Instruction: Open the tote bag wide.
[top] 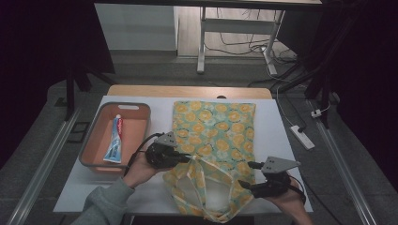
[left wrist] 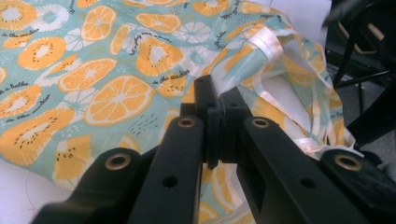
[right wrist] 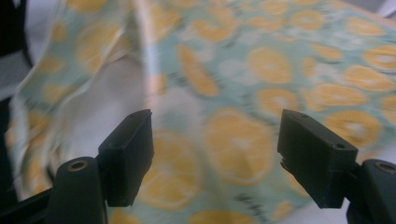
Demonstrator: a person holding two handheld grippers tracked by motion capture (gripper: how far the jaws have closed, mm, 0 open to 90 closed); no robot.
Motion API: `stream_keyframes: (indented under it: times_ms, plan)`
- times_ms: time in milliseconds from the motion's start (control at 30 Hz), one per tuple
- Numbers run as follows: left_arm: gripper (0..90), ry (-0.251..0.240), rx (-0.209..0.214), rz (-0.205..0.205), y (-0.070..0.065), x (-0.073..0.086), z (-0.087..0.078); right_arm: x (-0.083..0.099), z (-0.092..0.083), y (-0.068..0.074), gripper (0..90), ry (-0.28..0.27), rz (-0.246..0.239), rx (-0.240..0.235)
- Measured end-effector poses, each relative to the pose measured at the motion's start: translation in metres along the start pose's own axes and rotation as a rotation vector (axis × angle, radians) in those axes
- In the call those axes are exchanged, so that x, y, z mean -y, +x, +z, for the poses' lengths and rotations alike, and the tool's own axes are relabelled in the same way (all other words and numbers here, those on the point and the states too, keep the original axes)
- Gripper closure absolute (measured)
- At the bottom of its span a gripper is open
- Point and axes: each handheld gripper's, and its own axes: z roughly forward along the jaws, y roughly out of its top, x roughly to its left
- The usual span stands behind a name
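Left gripper (left wrist: 219, 100) clamped on bag (top: 220, 126) rim; right gripper (right wrist: 215, 140) fingers apart

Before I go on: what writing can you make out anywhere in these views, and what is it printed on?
"in the sunshine" – small script printed repeatedly across the fruit-print fabric bag, legible in the left gripper view beside the orange slices.
"is the bathe" – my best reading of another script line on the same bag; uncertain.
Toothpaste tube in the orange tray: brand lettering too small to read.

High view looks down; gripper views (close) share the bag (top: 213, 136).
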Motion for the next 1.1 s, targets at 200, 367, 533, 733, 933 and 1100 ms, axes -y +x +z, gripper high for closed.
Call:
stream_keyframes:
  times_ms: [200, 367, 533, 733, 933, 1100]
  plan:
    - [88.9, -0.01, 0.001, -0.021, 0.005, 0.001, -0.002, -0.002, 0.022, 0.001, 20.7, 0.058, 0.009, -0.033]
    - [88.9, -0.009, -0.007, -0.019, 0.005, 0.001, -0.002, 0.0, 0.053, 0.0, 36.0, 0.164, -0.008, -0.066]
    - [88.9, -0.013, -0.003, -0.024, 0.007, 0.002, -0.005, 0.002, 0.055, 0.006, 71.4, 0.222, -0.049, -0.047]
    - [88.9, -0.022, -0.003, -0.016, 0.006, 0.004, -0.011, 0.0, 0.046, 0.013, 87.9, 0.202, -0.082, -0.069]
    - [88.9, -0.062, -0.017, -0.024, 0.008, 0.003, -0.027, -0.02, 0.016, 0.022, 88.2, 0.046, -0.102, -0.077]
    - [88.8, -0.106, -0.028, -0.03, 0.01, 0.0, -0.042, -0.038, -0.005, 0.012, 88.2, -0.107, -0.09, -0.023]
